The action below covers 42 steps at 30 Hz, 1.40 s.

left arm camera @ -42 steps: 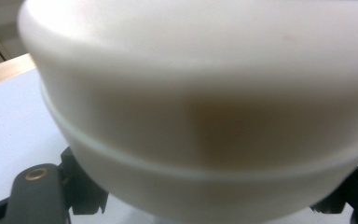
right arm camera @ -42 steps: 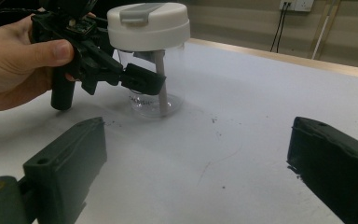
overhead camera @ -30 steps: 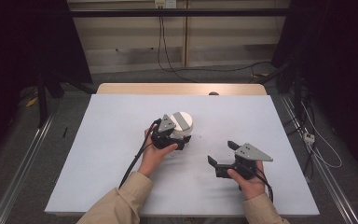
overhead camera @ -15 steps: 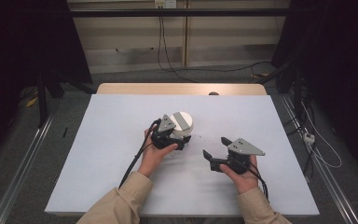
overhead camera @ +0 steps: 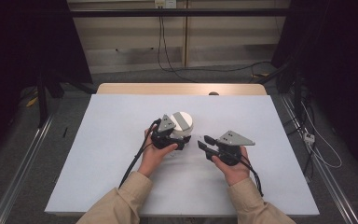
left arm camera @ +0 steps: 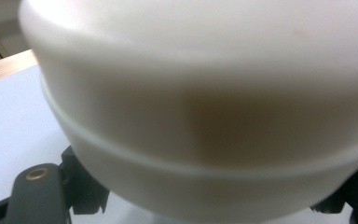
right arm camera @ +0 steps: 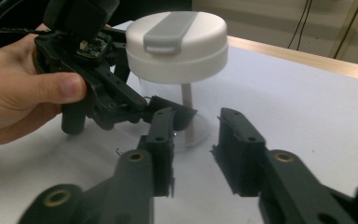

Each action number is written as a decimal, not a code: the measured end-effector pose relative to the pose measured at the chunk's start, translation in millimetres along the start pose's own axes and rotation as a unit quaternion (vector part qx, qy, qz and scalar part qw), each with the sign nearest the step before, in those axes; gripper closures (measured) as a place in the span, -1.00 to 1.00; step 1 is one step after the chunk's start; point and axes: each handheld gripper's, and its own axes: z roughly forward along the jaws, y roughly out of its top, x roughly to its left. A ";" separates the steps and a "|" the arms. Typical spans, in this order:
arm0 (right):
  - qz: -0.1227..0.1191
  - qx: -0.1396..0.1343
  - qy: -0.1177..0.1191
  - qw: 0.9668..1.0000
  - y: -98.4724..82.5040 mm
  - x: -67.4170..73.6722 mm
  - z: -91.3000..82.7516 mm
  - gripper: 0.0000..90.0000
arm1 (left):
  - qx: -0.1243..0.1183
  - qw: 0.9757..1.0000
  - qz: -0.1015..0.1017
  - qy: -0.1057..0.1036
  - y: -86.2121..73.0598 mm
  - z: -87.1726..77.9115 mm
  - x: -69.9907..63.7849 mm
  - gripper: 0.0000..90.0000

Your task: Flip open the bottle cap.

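A clear jar with a white lid (overhead camera: 182, 122) and a grey flip tab stands mid-table on the white sheet (overhead camera: 112, 140). My left gripper (overhead camera: 179, 142) is shut on the jar's clear body just below the lid; in the left gripper view the lid (left arm camera: 205, 93) looms close between the black fingers (left arm camera: 81, 186). My right gripper (overhead camera: 203, 141) hovers just right of the jar. Its jaws have just been closing, with nothing between them and a gap still open. In the right gripper view it (right arm camera: 193, 135) points at the jar (right arm camera: 177, 42) and the left gripper (right arm camera: 168, 114).
A wooden table edge (overhead camera: 182, 88) runs along the far side of the sheet. Cables (overhead camera: 317, 149) lie on the floor to the right, and metal rails flank the table. A cable trails from the left gripper toward the near edge.
My right gripper has moved left toward the jar, and its jaws have narrowed. The left gripper and the jar have stayed in place.
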 end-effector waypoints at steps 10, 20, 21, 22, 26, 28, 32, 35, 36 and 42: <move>0.001 -0.001 0.011 1.000 9.7 1.8 9.8 0.99 | -0.001 1.000 -0.003 -0.001 -0.1 0.2 -0.1 -0.59; 0.005 0.012 0.016 1.000 12.8 2.8 19.1 1.00 | -0.001 1.000 -0.003 -0.001 -0.2 0.3 -0.1 -0.59; 0.004 0.013 0.016 1.000 13.5 3.0 20.1 1.00 | -0.001 1.000 -0.003 -0.001 -0.2 0.2 -0.1 -0.59; 0.005 0.014 0.017 1.000 14.3 3.3 20.6 1.00 | -0.001 1.000 -0.003 -0.001 -0.2 0.3 -0.1 -0.59; 0.000 0.015 0.020 1.000 17.2 5.3 23.6 1.00 | -0.002 1.000 -0.004 -0.001 -0.3 0.3 0.0 -0.59; -0.002 0.015 0.019 1.000 18.5 6.4 25.0 1.00 | -0.002 1.000 -0.005 -0.002 -0.3 0.3 -0.4 -0.59; -0.003 0.013 0.023 1.000 22.3 8.7 28.3 1.00 | -0.001 1.000 -0.004 -0.001 -0.2 0.1 -0.1 -0.59; -0.004 0.012 0.024 1.000 25.3 10.3 31.3 1.00 | -0.001 1.000 -0.004 -0.001 -0.2 0.2 0.0 -0.59; -0.003 0.012 0.024 1.000 26.4 10.8 32.3 1.00 | -0.001 1.000 -0.004 -0.001 -0.3 0.2 0.0 -0.59; -0.006 0.014 0.027 1.000 30.2 13.4 35.5 1.00 | -0.001 1.000 -0.004 -0.002 -0.4 0.2 0.1 -0.59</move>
